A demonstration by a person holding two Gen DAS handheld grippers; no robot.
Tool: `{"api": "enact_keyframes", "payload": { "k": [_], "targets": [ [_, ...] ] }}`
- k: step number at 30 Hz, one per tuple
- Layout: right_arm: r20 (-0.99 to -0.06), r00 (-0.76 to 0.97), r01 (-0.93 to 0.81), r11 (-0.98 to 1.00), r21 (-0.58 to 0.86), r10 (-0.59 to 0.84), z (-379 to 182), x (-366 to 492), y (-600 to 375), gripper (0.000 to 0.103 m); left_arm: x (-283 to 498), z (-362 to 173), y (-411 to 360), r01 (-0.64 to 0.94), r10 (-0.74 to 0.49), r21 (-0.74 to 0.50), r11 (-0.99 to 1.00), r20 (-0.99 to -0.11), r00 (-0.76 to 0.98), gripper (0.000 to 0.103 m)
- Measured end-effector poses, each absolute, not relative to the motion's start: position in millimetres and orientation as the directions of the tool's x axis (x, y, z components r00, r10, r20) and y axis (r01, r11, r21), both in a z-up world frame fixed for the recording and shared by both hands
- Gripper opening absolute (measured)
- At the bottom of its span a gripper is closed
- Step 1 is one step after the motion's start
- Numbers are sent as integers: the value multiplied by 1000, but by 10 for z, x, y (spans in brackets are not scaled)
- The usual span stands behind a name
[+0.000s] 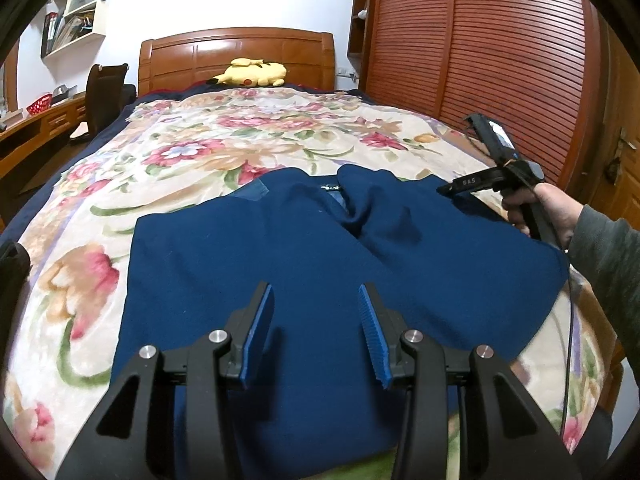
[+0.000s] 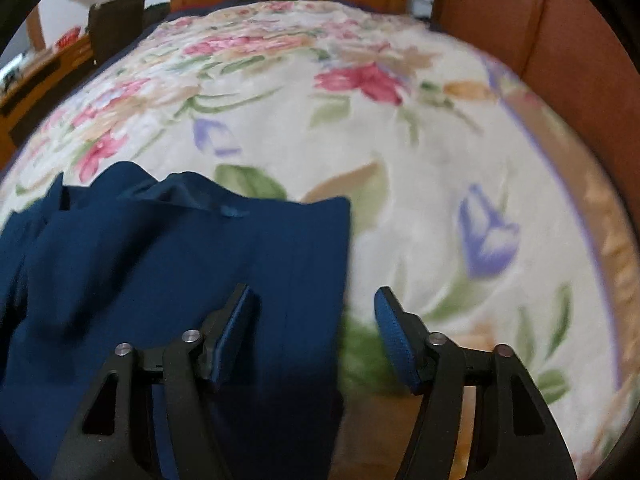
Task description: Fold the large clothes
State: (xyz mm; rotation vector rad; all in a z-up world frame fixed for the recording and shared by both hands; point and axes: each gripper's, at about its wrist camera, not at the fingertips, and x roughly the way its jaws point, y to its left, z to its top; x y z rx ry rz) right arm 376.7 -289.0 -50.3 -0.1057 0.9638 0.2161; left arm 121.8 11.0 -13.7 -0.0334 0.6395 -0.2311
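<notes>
A dark blue garment lies spread on the floral blanket that covers the bed, with folds bunched near its collar. My left gripper hovers over the garment's near part, open, with nothing between its blue pads. A hand holds my right gripper at the garment's far right edge. In the blurred right wrist view the right gripper stands open. Its left finger is over the garment, its right finger over the blanket, and the cloth's edge runs between them without the pads pressing on it.
A yellow plush toy lies by the wooden headboard. A slatted wooden wardrobe stands close along the bed's right side. A dark chair and a desk are on the left. A thin cable hangs by the right sleeve.
</notes>
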Motion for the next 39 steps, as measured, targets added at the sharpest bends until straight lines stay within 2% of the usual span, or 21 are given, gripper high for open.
{"api": "enact_keyframes", "payload": {
  "k": [1,2,5,8,9,11,14,15,17,19,20,21,29,39],
  "targets": [
    [-821,545,-253,967,30,169,-490,3762,-2876,27,1223,-144,115,202,-222,-102,974,-589,777,43],
    [-818,544,-289,957,28,188,-462,3740,-2828,6,1228,-152,124,200,-221,-102,975,-591,776,43],
    [-777,593,-374,927,-31,213,-275,3596,-2705,2,1251,-169,145,195,-219,-105,975,-594,774,43],
    [-687,707,-308,948,-84,169,50,3448,-2812,1,1251,-174,151,193,-216,-103,976,-595,774,43],
    [-668,737,-243,963,-118,104,124,3437,-2887,1,1243,-175,151,193,-215,-101,976,-595,774,43],
    [-675,736,-118,973,-196,-47,107,3498,-3023,1,1226,-174,151,194,-212,-95,976,-595,775,43],
    [-722,687,-104,974,-203,-78,-45,3554,-3090,1,1198,-163,177,194,-210,-92,977,-591,779,43],
    [-735,673,-110,972,-206,-79,-94,3545,-3075,2,1192,-165,191,196,-212,-91,976,-593,777,43],
    [-739,668,-118,969,-217,-84,-132,3486,-3011,11,1179,-158,228,194,-211,-94,977,-596,775,43],
    [-722,689,-142,966,-218,-62,-79,3348,-2947,33,1144,-140,274,187,-205,-94,978,-596,776,43],
    [-716,696,-147,965,-218,-56,-51,3288,-2960,53,1132,-131,286,183,-200,-89,979,-594,779,44],
    [-705,708,-152,965,-215,-45,0,3199,-2947,60,1105,-119,304,182,-196,-84,980,-591,782,45],
    [-667,736,-249,962,-107,116,232,2341,-2874,64,884,-87,450,154,-152,-45,987,-575,804,52],
    [-670,723,-328,937,-117,170,26,1595,-2668,64,628,-111,658,107,-120,-56,993,-562,819,52]
  ]
}}
